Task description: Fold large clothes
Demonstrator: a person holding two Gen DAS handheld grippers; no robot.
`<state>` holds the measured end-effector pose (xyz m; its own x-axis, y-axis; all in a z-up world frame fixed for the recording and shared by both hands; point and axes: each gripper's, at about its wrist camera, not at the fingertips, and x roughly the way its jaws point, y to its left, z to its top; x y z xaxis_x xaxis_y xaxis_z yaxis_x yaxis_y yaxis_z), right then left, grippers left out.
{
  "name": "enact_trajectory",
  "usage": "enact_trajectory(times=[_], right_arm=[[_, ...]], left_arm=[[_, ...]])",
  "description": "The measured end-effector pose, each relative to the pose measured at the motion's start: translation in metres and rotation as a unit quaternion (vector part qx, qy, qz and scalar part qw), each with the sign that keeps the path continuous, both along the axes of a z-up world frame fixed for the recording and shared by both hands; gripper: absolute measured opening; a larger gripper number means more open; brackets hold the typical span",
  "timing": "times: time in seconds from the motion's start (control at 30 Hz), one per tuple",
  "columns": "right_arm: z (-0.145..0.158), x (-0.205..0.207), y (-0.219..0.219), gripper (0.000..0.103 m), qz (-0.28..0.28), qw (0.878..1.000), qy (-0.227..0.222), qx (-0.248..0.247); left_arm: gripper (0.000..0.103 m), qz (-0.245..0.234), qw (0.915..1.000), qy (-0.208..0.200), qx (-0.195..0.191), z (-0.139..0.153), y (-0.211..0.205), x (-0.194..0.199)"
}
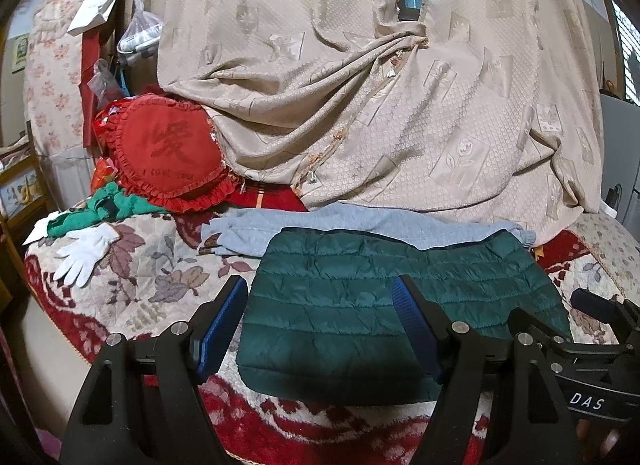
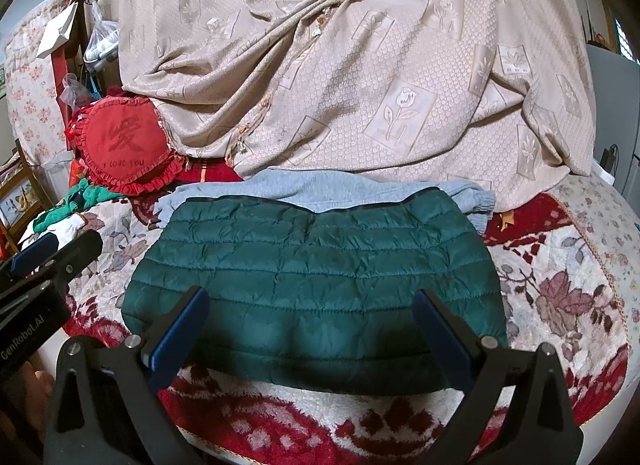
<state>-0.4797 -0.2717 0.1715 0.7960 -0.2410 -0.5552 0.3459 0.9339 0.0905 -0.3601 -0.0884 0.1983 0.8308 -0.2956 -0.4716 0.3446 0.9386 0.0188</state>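
Note:
A dark green quilted jacket (image 1: 360, 305) lies folded into a flat rectangle on the floral blanket; it also shows in the right wrist view (image 2: 320, 277). A light grey garment (image 1: 360, 227) lies behind it and partly under it, also seen in the right wrist view (image 2: 320, 193). My left gripper (image 1: 322, 285) is open and empty, above the jacket's near left part. My right gripper (image 2: 312, 297) is open and empty, above the jacket's near edge. The right gripper's body shows at the right edge of the left wrist view (image 1: 600, 329), and the left gripper's at the left edge of the right wrist view (image 2: 48, 261).
A beige patterned curtain (image 1: 360, 85) hangs and bunches behind the clothes. A red heart cushion (image 1: 168, 153), a green cloth (image 1: 104, 209) and a white glove (image 1: 84, 253) lie at the left. The red and cream floral blanket (image 2: 560, 285) covers the surface.

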Motion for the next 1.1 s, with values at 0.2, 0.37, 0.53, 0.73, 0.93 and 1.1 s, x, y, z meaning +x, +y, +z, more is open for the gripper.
enact_trajectory(times=[0.2, 0.37, 0.53, 0.73, 0.93, 1.1], right_arm=[[-0.001, 0.001, -0.001, 0.103, 0.0, 1.0, 0.002, 0.001], [-0.006, 0.007, -0.004, 0.103, 0.0, 1.0, 0.007, 0.003], [-0.009, 0.016, -0.005, 0.103, 0.002, 1.0, 0.014, 0.002], [-0.013, 0.026, -0.009, 0.103, 0.003, 1.0, 0.02, 0.001], [-0.021, 0.035, -0.014, 0.103, 0.001, 1.0, 0.03, 0.004], [-0.03, 0.044, -0.022, 0.103, -0.003, 0.999, 0.041, 0.008]], left_arm=[[0.059, 0.0, 1.0, 0.004, 0.002, -0.003, -0.003, 0.003], [0.059, -0.001, 0.9999, 0.008, 0.007, -0.008, -0.005, 0.009], [0.059, -0.001, 0.9998, 0.015, 0.011, -0.012, -0.006, 0.017], [0.059, 0.001, 0.9996, 0.025, 0.012, -0.017, -0.009, 0.027], [0.059, -0.001, 0.9992, 0.036, 0.015, -0.025, -0.015, 0.039], [0.059, -0.008, 0.9985, 0.05, 0.021, -0.037, -0.019, 0.05]])
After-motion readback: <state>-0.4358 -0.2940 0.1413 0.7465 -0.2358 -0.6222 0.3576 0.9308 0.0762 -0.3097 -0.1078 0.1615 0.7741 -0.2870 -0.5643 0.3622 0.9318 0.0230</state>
